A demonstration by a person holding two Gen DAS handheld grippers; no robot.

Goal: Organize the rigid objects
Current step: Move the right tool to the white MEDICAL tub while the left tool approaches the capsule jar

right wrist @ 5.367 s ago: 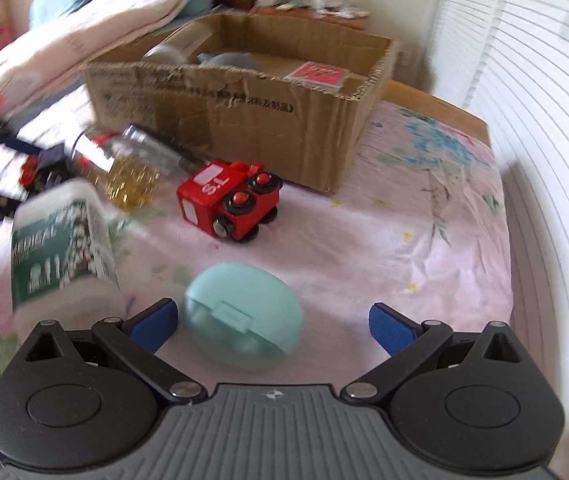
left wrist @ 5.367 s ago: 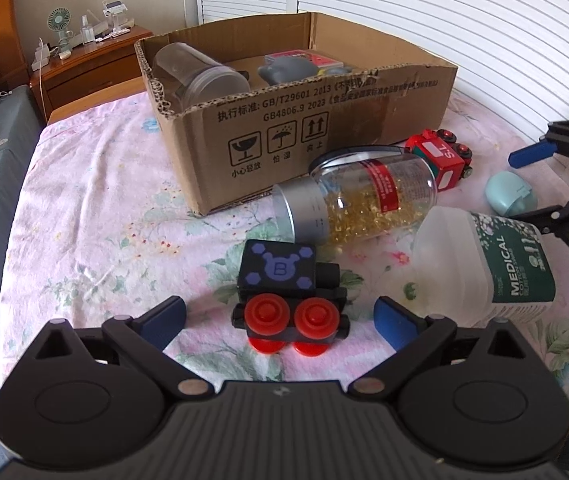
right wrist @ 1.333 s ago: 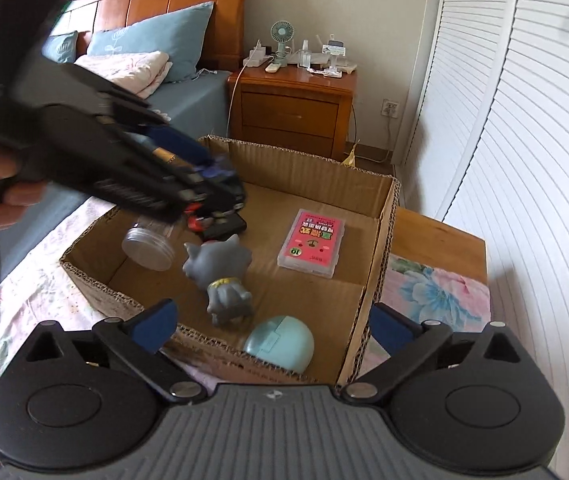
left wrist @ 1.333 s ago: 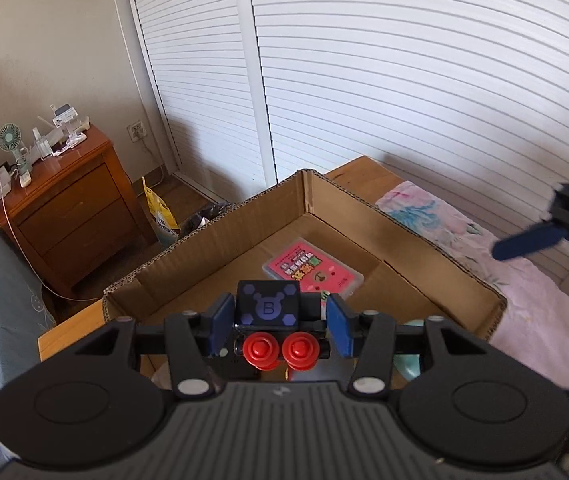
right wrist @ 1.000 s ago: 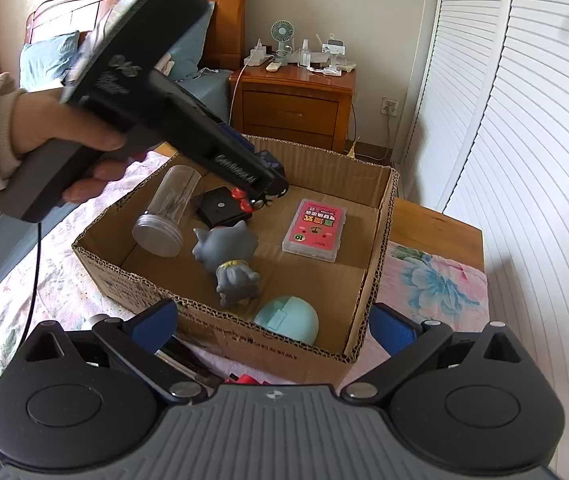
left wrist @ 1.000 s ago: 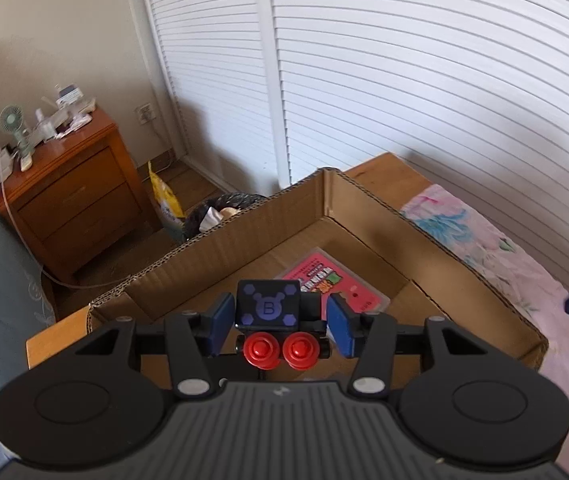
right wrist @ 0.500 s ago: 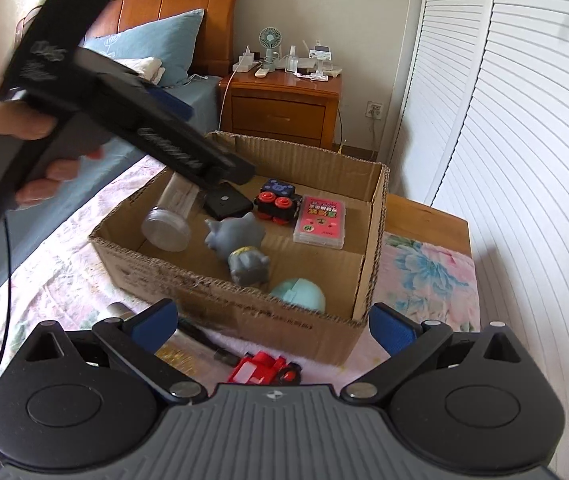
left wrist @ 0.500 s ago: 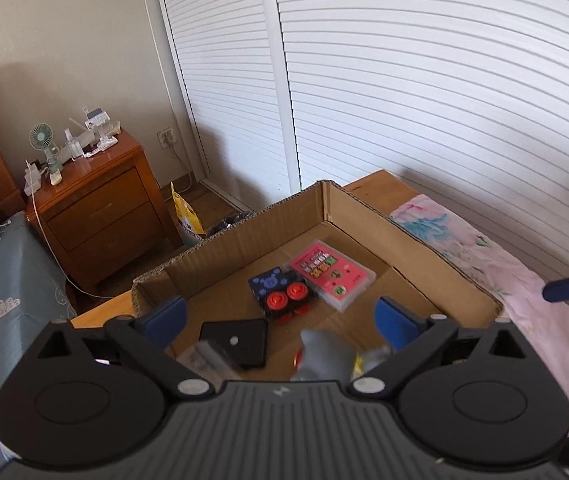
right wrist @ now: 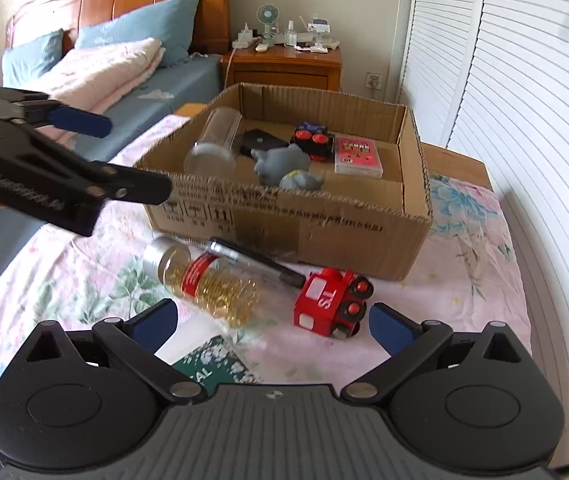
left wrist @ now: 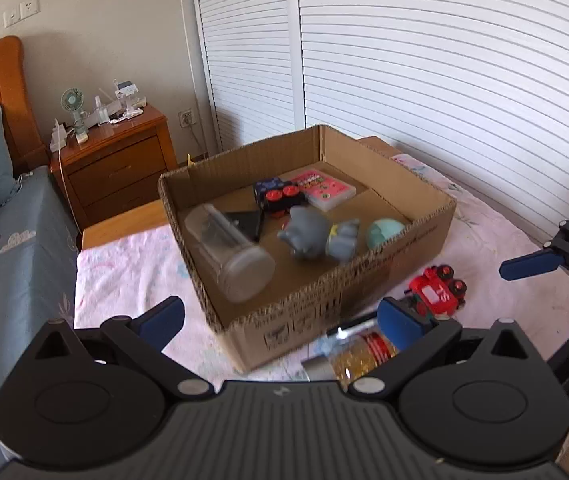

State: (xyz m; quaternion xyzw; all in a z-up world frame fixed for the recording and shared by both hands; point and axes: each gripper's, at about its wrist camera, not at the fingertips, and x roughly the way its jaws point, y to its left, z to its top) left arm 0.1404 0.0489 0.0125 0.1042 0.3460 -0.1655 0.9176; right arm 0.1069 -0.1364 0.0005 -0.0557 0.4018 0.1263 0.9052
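Both tongs, left (left wrist: 280,316) and right (right wrist: 270,322), are spread and empty; the red wooden toy train (right wrist: 330,302) near the brown cardboard box (right wrist: 284,216) is best pinched across its flat sides.

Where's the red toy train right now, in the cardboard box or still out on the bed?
Out. The red toy train lies on the floral sheet outside the cardboard box.
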